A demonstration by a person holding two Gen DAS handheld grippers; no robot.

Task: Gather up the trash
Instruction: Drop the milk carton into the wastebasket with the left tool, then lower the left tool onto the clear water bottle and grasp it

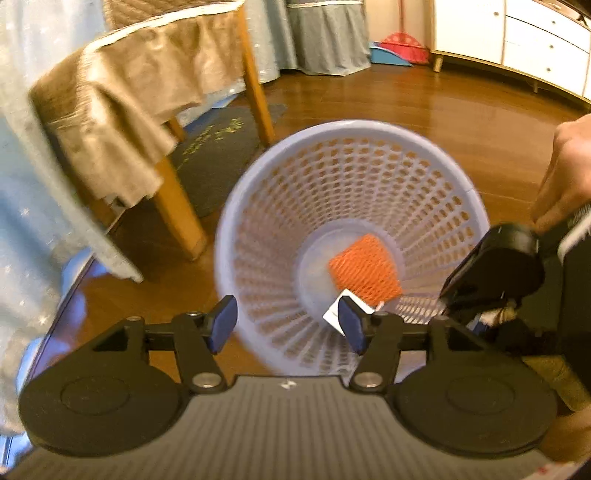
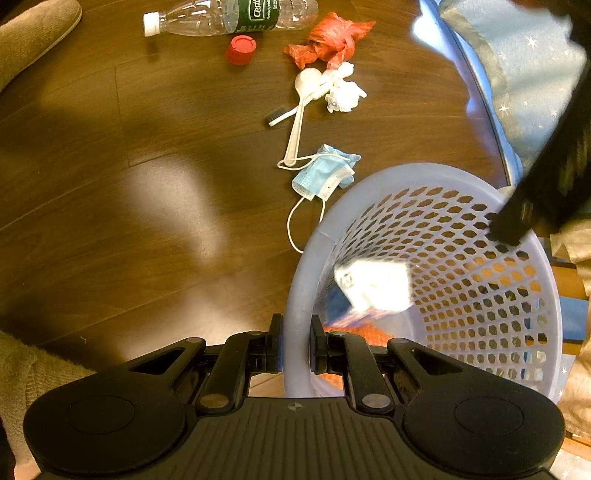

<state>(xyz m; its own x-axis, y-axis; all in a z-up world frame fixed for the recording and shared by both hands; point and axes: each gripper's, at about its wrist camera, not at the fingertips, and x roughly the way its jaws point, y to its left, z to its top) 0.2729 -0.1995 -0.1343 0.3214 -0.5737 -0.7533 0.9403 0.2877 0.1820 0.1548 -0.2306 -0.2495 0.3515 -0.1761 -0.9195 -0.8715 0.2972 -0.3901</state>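
A lavender mesh basket [image 1: 354,155] stands on the wooden floor with an orange net [image 1: 364,267] at its bottom. My left gripper [image 1: 286,325] hangs open above the basket's mouth, nothing between its fingers. A blurred white carton [image 2: 373,288] is in the air inside the basket [image 2: 424,173], seen as a white scrap [image 1: 332,312] by my right fingertip. My right gripper [image 2: 295,343] is shut on the basket's near rim. On the floor lie a blue face mask [image 2: 321,173], a white spoon [image 2: 301,110], crumpled tissue [image 2: 345,96], a red bag [image 2: 330,38], a red cap [image 2: 241,50] and a plastic bottle [image 2: 229,16].
A wooden chair [image 1: 255,85] draped in tan cloth stands left of the basket, over a dark mat [image 1: 214,147]. Blue starred fabric [image 2: 524,74] hangs close behind the basket. A toothbrush [image 2: 280,116] and a slipper [image 2: 33,33] lie on the floor. White drawers [image 1: 517,37] line the far wall.
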